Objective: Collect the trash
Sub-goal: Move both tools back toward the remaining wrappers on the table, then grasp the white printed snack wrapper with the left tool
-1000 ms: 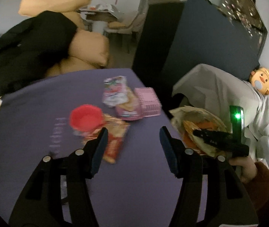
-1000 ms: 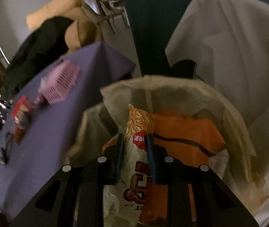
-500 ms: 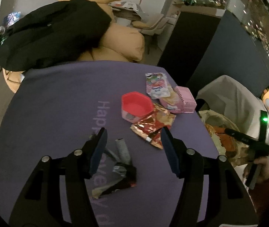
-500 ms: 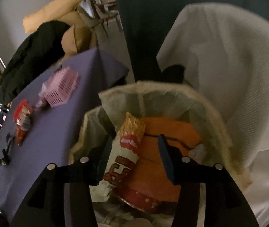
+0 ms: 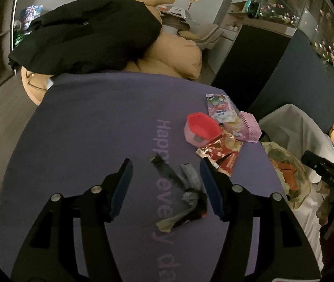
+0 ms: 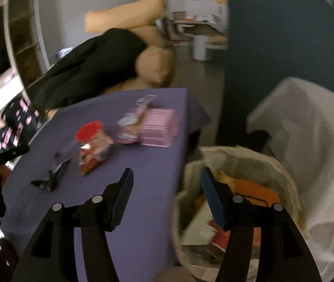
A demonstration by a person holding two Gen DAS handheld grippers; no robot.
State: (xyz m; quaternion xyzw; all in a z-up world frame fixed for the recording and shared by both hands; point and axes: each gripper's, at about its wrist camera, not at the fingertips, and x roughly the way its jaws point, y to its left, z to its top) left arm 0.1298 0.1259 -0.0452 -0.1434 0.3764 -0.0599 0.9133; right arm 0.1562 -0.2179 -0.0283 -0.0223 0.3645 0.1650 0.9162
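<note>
Purple cloth (image 5: pixel 91 127) covers the table, printed in pale letters of which "Happ", "eve" and "da" can be read. Nearest, the left gripper (image 5: pixel 165 185) hangs with jaws parted and empty over one crumpled black-and-silver wrapper (image 5: pixel 183 195). Beyond lie one red foil wrapper (image 5: pixel 223 155), one red-rimmed pink tub (image 5: pixel 202 129), one pink-and-white pouch (image 5: pixel 220 110) and one pink ribbed basket (image 5: pixel 251 129). The right gripper (image 6: pixel 167 188), its jaws just opened wide and empty, hangs by the lined trash bin (image 6: pixel 249 162) holding orange packets.

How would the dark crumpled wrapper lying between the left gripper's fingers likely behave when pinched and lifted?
The dark wrapper looks like thin, creased film, so it is probably floppy and very light. Its loose strips may dangle or slip out of the left gripper unless the bunched middle is caught.
</note>
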